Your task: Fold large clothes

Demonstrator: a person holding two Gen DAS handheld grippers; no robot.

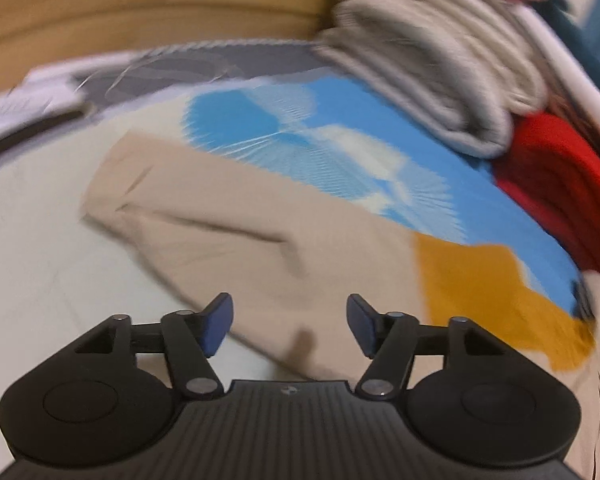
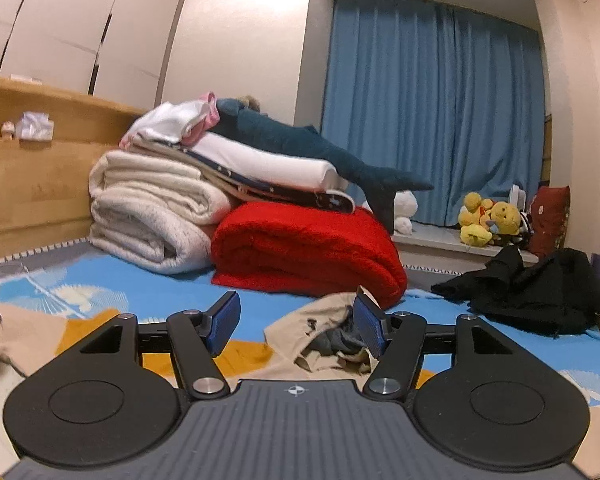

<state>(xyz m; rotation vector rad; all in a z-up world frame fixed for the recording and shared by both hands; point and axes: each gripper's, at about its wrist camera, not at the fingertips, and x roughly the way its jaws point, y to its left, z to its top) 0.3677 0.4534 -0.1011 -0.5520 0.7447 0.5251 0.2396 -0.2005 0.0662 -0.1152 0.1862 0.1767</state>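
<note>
A beige garment (image 1: 236,232) lies spread on the bed, over the blue, white and mustard bedspread (image 1: 340,128). The left wrist view is motion-blurred. My left gripper (image 1: 290,320) is open and empty, just above the garment's near part. In the right wrist view the garment's crumpled waist end (image 2: 320,328) with a grey lining lies right in front of my right gripper (image 2: 296,324), which is open and empty, low over the bed. Another beige part (image 2: 20,336) lies at the left.
A stack of folded cream blankets (image 2: 152,208), a red blanket (image 2: 304,248) and pillows with a plush shark (image 2: 300,144) stands ahead. Black clothes (image 2: 540,288) lie at the right. A wooden headboard (image 2: 32,176), blue curtain (image 2: 432,112) and yellow plush toys (image 2: 488,220) are behind.
</note>
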